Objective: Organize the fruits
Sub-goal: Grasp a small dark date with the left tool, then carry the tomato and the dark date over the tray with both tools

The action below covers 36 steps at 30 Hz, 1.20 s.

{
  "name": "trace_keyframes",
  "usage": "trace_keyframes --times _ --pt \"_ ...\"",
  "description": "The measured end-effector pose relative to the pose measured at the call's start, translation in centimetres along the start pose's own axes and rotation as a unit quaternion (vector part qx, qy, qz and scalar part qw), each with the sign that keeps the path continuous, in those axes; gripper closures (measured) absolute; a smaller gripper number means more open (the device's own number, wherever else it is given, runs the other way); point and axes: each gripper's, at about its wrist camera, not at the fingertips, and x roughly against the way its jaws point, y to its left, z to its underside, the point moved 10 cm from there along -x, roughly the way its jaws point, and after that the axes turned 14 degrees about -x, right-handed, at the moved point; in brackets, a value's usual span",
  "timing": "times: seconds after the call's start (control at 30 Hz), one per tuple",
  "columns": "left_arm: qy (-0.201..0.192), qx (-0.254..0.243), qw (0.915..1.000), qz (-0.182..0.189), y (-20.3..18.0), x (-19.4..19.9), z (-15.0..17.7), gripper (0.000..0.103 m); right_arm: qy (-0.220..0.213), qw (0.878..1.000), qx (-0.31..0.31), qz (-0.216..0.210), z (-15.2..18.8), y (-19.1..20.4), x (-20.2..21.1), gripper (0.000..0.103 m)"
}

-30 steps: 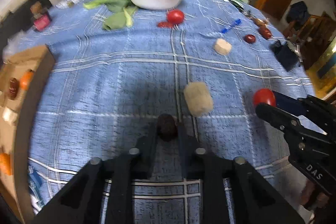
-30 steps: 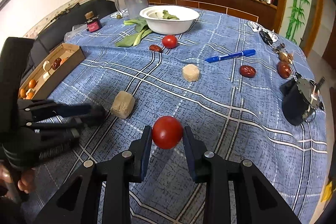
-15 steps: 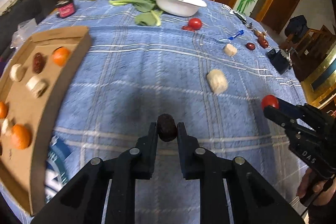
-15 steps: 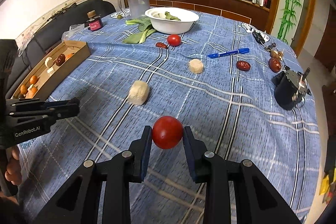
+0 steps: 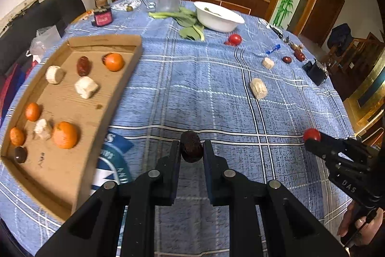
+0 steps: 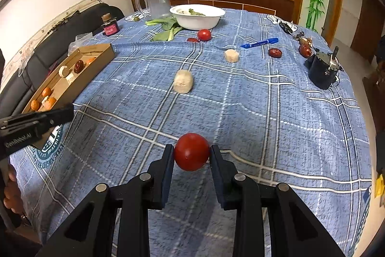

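Dark date (image 5: 191,146) upright (long axis vertical), clamped in left claw (image 5: 191,155), tomato (image 6: 191,151) clamped in right claw (image 6: 191,155)

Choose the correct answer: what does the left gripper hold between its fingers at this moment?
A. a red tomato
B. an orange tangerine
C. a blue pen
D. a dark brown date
D. In the left wrist view, the left gripper is closed on a dark brown date, while the red tomato sits in the right gripper.
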Motion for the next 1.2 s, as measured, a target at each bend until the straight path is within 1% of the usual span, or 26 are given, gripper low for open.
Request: trace_keyframes --times 0.2,0.57,1.0,1.2 --pt "-0.014 0.016 0.9997 -0.012 2.7 1.8 0.3 0.085 -0.001 1.0 0.014 -0.002 0.0 2.6 -0.1 0.071" --pt "-0.028 0.062 0.9964 -0.051 9.7 4.7 1.8 0.085 -0.006 0.996 0.076 -0.038 -1.1 10.6 -0.9 0.07" --pt "-0.026 0.124 0.9867 -0.102 18.0 6.7 4.7 0.085 -0.006 0.985 0.151 -0.087 -2.7 20.6 -2.6 0.07" --pt "-0.02 0.14 0.9828 -0.118 20.4 7.0 5.9 0.085 -0.004 0.977 0.185 -0.108 -3.3 24.6 -3.6 0.07"
